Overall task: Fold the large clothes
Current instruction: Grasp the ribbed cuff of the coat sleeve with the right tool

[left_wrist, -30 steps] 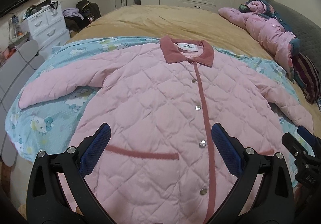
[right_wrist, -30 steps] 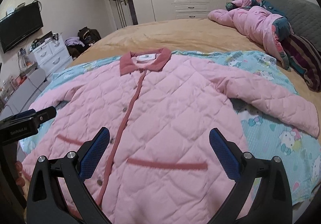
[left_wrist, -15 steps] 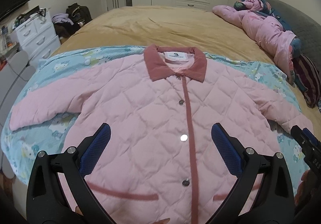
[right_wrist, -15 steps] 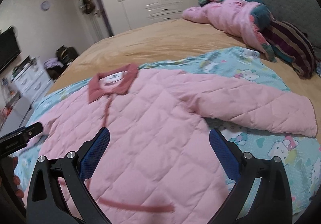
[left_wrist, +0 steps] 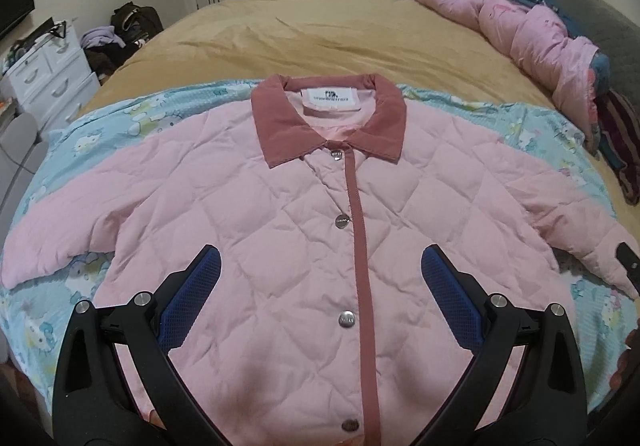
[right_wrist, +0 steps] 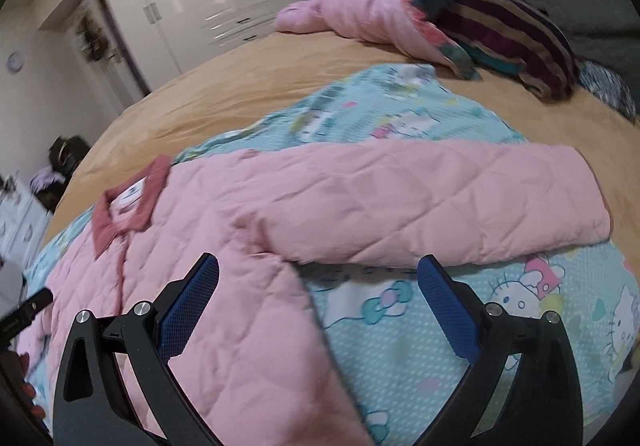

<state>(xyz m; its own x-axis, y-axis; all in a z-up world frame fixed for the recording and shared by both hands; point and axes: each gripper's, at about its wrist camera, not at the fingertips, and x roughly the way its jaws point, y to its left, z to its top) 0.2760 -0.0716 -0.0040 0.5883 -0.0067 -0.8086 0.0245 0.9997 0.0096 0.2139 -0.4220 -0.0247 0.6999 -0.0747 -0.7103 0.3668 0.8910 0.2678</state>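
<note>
So we've got the pink quilted jacket with the dusty-rose corduroy collar [left_wrist: 320, 230] lying face up and buttoned on the light blue cartoon-cat print blanket [left_wrist: 120, 118], which sits on the near part of the tan bedspread [left_wrist: 320, 34]. Both sleeves are spread out to the sides, and nothing is folded yet as far as we can tell.

Our left gripper [left_wrist: 320, 286] hangs over the chest of the jacket with its blue-padded fingers wide apart, holding nothing. Our right gripper [right_wrist: 318, 288] is over by the right sleeve [right_wrist: 440, 206], fingers also spread and empty, roughly above the armpit area where sleeve meets body.

What worries us from here: this thing is puffy and slick-looking, so a pinch on just the top layer would probably drag the front panel and leave the back behind, bunching the fold. Grabbing the sleeve mid-length instead of near the cuff could make it flop crooked across the chest. The loose blanket underneath might get caught in the pads too. The right view is a bit blurry, so contact is hard to judge.
</note>
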